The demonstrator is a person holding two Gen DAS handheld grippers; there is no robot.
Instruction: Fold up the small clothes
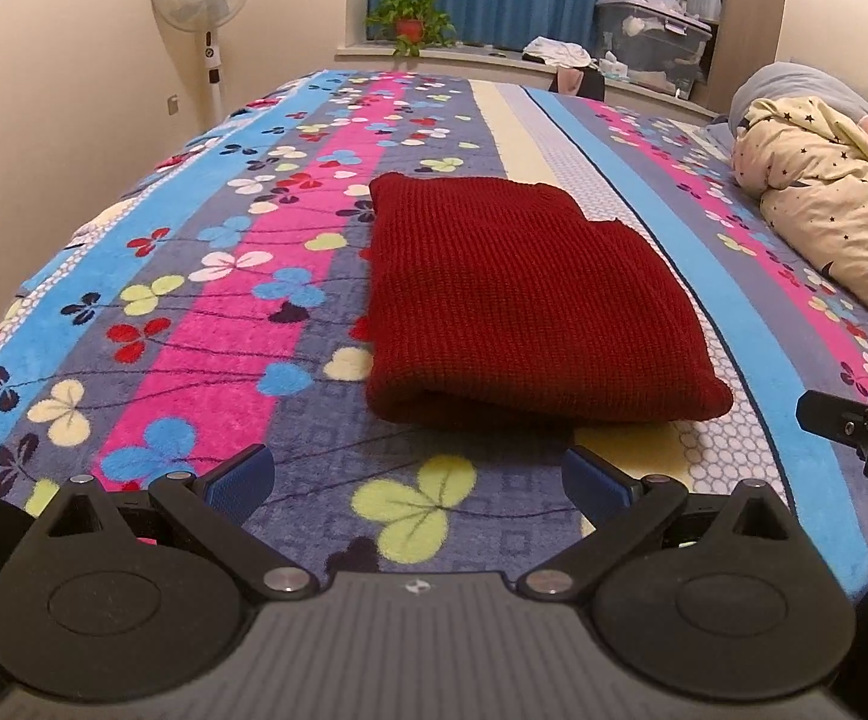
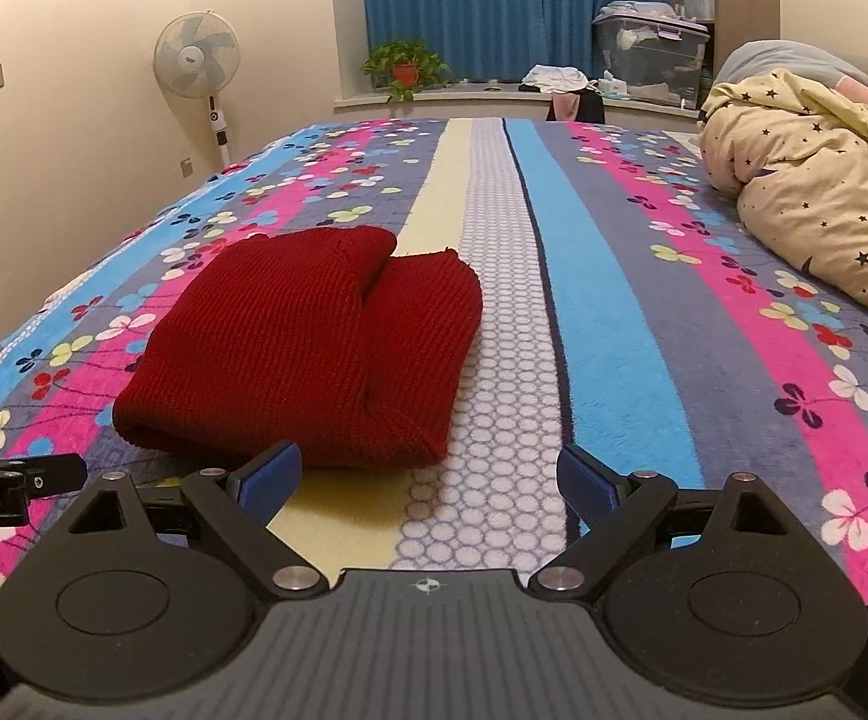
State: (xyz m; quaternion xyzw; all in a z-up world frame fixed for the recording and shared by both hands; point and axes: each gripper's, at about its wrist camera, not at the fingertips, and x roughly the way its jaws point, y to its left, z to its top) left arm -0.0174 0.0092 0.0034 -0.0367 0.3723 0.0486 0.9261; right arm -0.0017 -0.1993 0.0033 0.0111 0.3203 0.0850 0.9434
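red knit garment (image 1: 523, 294) folded flat on striped blanket (image 1: 206, 324) | left gripper (image 1: 419, 480) fingers wide, empty | right gripper (image 2: 428, 477) fingers wide, empty

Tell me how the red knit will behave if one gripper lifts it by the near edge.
The red knit looks thick and soft, so it would probably sag and unfold. Its layers lie loose, so likely only the pinched one rises. On the fleecy blanket it probably bunches rather than slides when pushed.

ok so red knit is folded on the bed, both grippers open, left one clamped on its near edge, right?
Not quite: the left gripper holds nothing. The left wrist view shows its jaws spread, short of the folded red knit on the bed. The right gripper is open too.
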